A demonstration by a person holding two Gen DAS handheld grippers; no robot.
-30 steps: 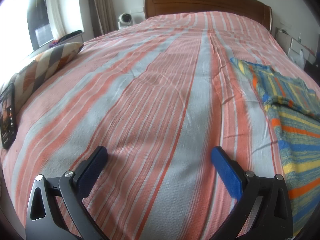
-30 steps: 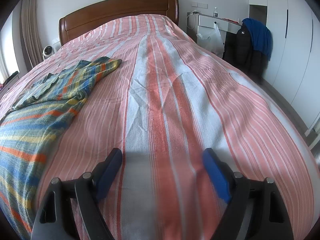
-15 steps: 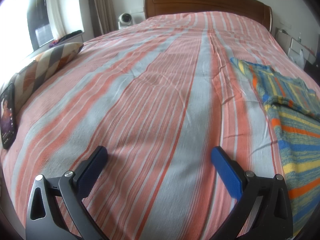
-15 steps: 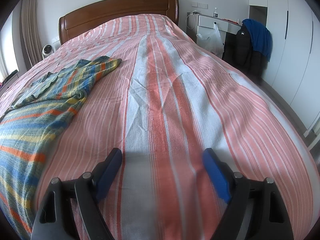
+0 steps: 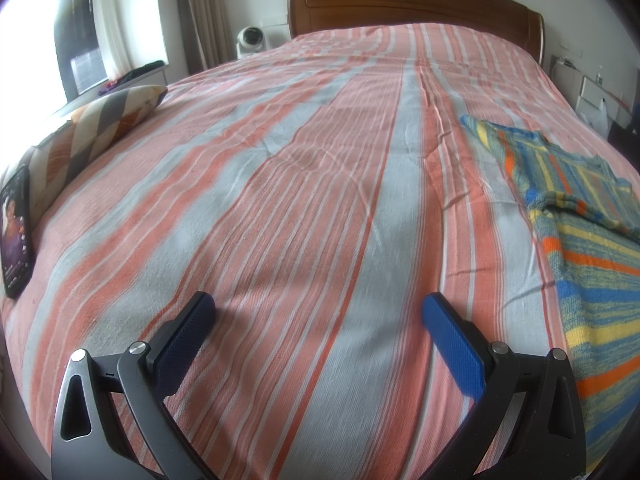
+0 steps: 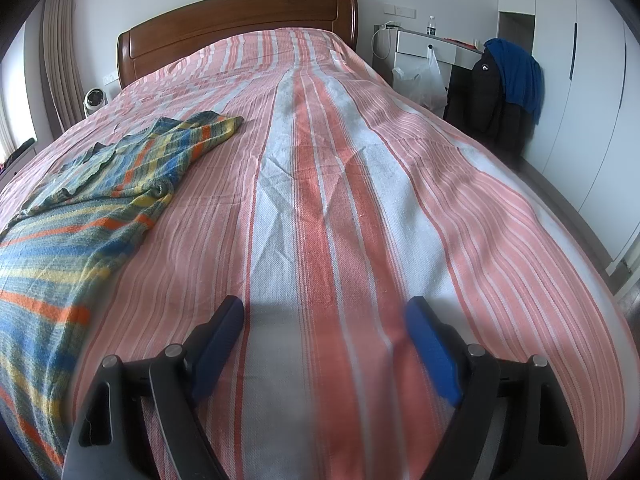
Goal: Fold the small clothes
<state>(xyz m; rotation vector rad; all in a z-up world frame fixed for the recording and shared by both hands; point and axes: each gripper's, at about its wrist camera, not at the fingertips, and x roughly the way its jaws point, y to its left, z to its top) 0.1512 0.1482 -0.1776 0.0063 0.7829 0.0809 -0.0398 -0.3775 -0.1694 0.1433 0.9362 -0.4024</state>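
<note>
A small knitted garment with blue, yellow, green and orange stripes (image 5: 576,216) lies spread on the bed's red-and-grey striped cover (image 5: 304,184), at the right edge of the left wrist view. In the right wrist view the same garment (image 6: 80,208) fills the left side. My left gripper (image 5: 318,304) hovers open over bare cover, left of the garment, with nothing between its blue pads. My right gripper (image 6: 324,308) also stands open above bare cover, to the right of the garment, holding nothing.
A striped cushion (image 5: 92,132) and a dark phone (image 5: 16,232) lie at the bed's left edge. The wooden headboard (image 5: 416,4) stands at the far end. Right of the bed are a white desk (image 6: 424,48), a plastic bag (image 6: 424,80) and hanging jackets (image 6: 504,88).
</note>
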